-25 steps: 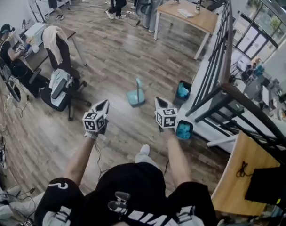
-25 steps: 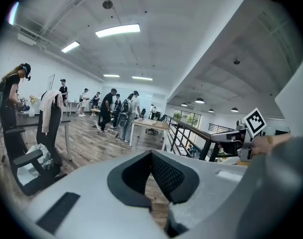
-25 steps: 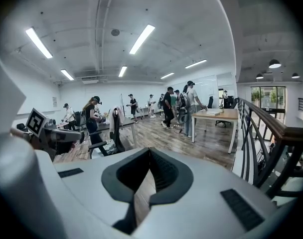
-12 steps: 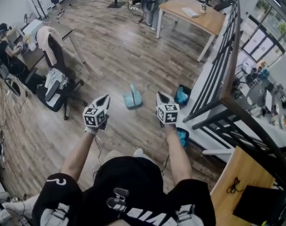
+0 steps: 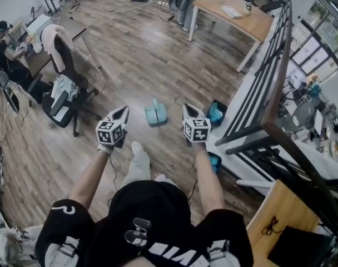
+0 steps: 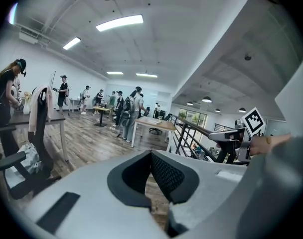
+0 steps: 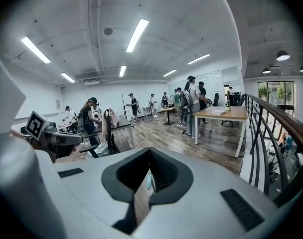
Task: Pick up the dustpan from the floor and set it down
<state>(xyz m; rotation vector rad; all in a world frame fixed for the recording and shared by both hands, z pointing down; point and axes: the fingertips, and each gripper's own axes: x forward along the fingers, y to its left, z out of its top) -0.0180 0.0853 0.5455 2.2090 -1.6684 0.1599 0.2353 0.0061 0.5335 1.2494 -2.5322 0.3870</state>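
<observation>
The teal dustpan [image 5: 156,114] lies on the wooden floor with its handle sticking up, in the head view just ahead of and between my two grippers. My left gripper [image 5: 123,110] is held out to the dustpan's left, well above the floor, with its jaws shut and nothing in them. My right gripper [image 5: 186,108] is to the dustpan's right, also shut and empty. In the right gripper view a thin teal sliver, the dustpan [image 7: 148,180], shows through the gap behind the pads. The left gripper view does not show the dustpan.
A black office chair [image 5: 62,96] draped with clothes stands at the left. Two dark bins with blue contents [image 5: 215,112] [image 5: 214,161] sit by the black railing [image 5: 258,77] on the right. A wooden table [image 5: 235,13] and several people are farther back.
The person has walked forward, so the dustpan now lies closer, between the two grippers. One foot has come forward under the arms. Both grippers stay shut.
</observation>
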